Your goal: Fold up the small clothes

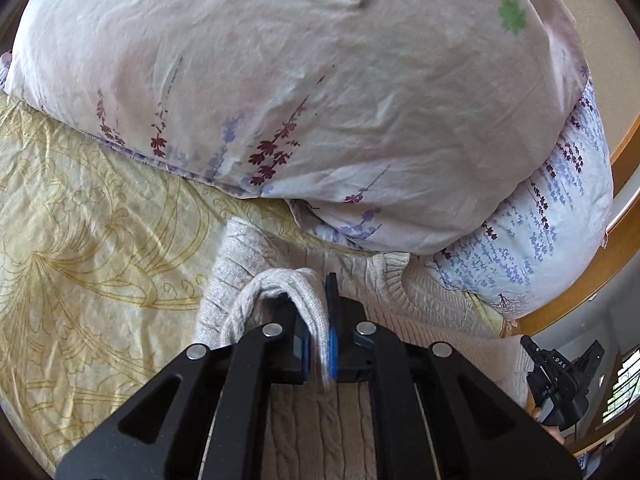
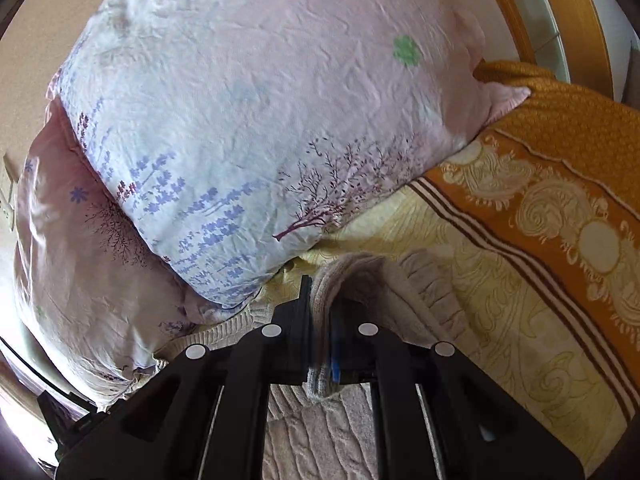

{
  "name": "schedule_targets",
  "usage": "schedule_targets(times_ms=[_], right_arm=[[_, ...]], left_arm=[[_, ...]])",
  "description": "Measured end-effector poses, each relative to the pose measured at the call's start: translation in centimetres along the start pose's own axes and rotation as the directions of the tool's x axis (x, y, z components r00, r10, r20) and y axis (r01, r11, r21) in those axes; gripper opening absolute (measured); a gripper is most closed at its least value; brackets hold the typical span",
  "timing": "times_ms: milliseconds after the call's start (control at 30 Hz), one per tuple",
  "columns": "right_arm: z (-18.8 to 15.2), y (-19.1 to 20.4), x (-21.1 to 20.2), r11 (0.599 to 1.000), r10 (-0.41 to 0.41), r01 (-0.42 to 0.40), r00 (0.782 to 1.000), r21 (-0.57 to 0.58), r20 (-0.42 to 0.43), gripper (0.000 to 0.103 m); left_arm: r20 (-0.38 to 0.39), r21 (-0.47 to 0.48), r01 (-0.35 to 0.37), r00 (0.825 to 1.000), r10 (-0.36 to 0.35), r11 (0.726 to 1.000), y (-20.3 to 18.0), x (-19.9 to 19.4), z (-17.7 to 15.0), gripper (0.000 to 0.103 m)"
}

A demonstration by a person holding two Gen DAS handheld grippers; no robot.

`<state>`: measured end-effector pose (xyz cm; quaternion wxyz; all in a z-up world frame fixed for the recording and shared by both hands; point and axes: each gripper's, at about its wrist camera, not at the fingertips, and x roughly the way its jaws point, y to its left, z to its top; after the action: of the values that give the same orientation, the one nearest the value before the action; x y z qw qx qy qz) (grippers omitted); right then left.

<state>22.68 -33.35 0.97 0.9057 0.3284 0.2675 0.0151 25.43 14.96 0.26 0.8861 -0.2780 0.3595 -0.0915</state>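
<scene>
A cream cable-knit sweater [image 1: 316, 420] lies on the yellow patterned bedsheet [image 1: 80, 220] below the pillows. My left gripper [image 1: 320, 344] is shut on a bunched fold of the sweater, which loops up over its left finger. At the right edge of the left wrist view the right gripper's black body [image 1: 560, 380] shows. In the right wrist view my right gripper [image 2: 320, 344] is shut on another fold of the same sweater [image 2: 320, 432], and the knit hangs down between the blue pads.
Two floral pillows [image 1: 300, 100] are stacked just ahead of both grippers, the lower one [image 2: 92, 248] pinkish. An orange and cream blanket [image 2: 560, 184] lies to the right. A wooden bed frame [image 1: 624, 160] curves behind the pillows.
</scene>
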Motion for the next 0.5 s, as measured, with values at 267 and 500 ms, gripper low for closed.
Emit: schedule_targets(times_ms=[267,500], right_arm=[[0.4,-1.0,1.4,0.976,0.207,-0.198,0.974,0.091,-0.096,0.071],[0.3,0.9,1.0,0.968,0.248,-0.249,0.963,0.000,-0.104,0.089]], left_arm=[[0.001,-0.016,0.032,0.999,-0.032,0.999,-0.4,0.6,-0.1,0.037],[0.074,0.037,0.056,0.996,-0.058,0.998,-1.4,-3.0,0.1,0.069]])
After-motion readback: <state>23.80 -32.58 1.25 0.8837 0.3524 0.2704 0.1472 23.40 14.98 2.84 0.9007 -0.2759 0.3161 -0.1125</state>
